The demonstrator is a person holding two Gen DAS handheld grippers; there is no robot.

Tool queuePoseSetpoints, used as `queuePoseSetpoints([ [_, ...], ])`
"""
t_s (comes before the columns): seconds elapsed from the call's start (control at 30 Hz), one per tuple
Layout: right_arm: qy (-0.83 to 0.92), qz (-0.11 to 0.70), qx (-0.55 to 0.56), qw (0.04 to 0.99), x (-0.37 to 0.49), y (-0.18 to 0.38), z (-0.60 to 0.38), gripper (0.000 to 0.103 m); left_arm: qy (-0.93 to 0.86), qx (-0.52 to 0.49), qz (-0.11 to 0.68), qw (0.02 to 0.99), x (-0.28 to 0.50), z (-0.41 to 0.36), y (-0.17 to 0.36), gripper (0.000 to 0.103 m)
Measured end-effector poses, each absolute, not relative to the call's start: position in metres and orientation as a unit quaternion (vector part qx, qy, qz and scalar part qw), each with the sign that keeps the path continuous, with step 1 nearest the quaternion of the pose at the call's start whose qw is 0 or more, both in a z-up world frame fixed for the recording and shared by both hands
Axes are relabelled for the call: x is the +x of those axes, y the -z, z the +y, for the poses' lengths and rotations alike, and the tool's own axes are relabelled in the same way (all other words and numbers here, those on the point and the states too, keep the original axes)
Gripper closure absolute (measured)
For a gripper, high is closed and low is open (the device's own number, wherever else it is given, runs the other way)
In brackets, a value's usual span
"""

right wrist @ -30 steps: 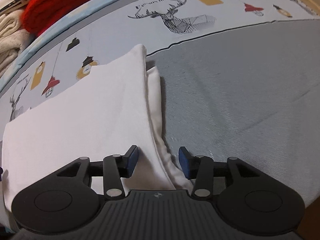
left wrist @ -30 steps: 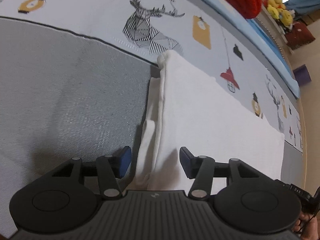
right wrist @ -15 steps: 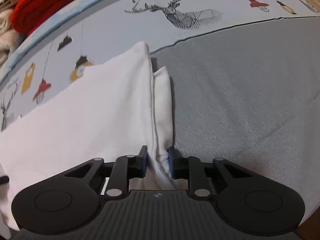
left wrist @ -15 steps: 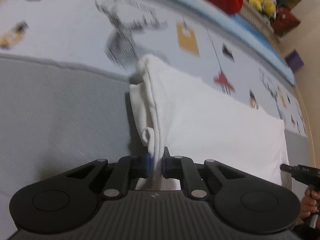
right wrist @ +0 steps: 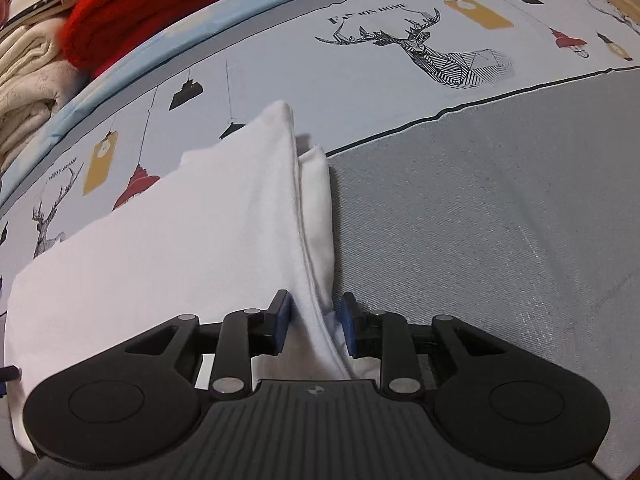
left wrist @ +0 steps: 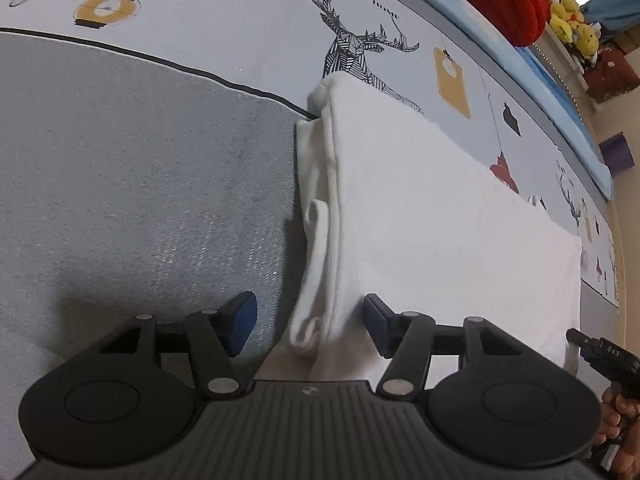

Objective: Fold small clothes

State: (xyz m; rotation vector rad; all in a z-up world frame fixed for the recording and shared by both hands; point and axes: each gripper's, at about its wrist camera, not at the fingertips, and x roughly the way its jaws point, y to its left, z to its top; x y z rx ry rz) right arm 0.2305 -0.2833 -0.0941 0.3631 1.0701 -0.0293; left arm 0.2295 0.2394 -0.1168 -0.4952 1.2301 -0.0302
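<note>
A white folded garment (left wrist: 420, 208) lies flat on the bed, across the seam between the grey sheet (left wrist: 140, 160) and the deer-print cloth (left wrist: 380, 40). My left gripper (left wrist: 310, 320) hangs over its left layered edge. Its jaws are opening and stand wide, and the edge lies between them, clear of both pads. In the right wrist view the same garment (right wrist: 200, 240) spreads to the left. My right gripper (right wrist: 314, 320) straddles its right edge with narrower jaws that are also opening. The cloth sits loosely between the blue pads (right wrist: 280, 320).
A red knit (right wrist: 160, 4) and cream folded clothes (right wrist: 28, 80) are stacked at the bed's far side. Yellow plush toys (left wrist: 572, 28) sit on a shelf beyond. A hand (left wrist: 616, 412) with the other gripper's body shows at the left view's lower right.
Both grippers started open, pinched the garment's side edges half a second ago and lifted them slightly, and have now let go. The edges lie flat again.
</note>
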Motion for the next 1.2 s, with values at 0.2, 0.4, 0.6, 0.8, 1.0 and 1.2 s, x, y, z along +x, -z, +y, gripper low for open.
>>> queuePoseSetpoints([
  [0.2,0.028,0.483,0.095,0.870,0.221,0.062,-0.285,0.070,0.014,-0.229,0.564,0.793,0.231,0.234,0.117,0.063],
  [0.4,0.022,0.402,0.114,0.908,0.203,0.008,-0.312,0.066,0.021,-0.207,0.564,0.799,0.234,0.226,0.119,0.071],
  [0.6,0.033,0.417,0.159,0.894,0.186,0.033,-0.326,0.066,0.016,-0.206,0.562,0.801,0.235,0.223,0.119,0.070],
  [0.8,0.021,0.410,0.113,0.905,0.184,0.032,-0.313,0.066,0.007,-0.196,0.559,0.806,0.237,0.218,0.117,0.086],
  [1.0,0.021,0.414,0.112,0.903,0.184,0.033,-0.312,0.066,0.007,-0.140,0.551,0.822,0.231,0.206,0.105,0.090],
  [1.2,0.024,0.418,0.113,0.901,0.188,0.036,-0.305,0.066,-0.040,-0.079,0.559,0.825,0.221,0.211,0.099,0.090],
])
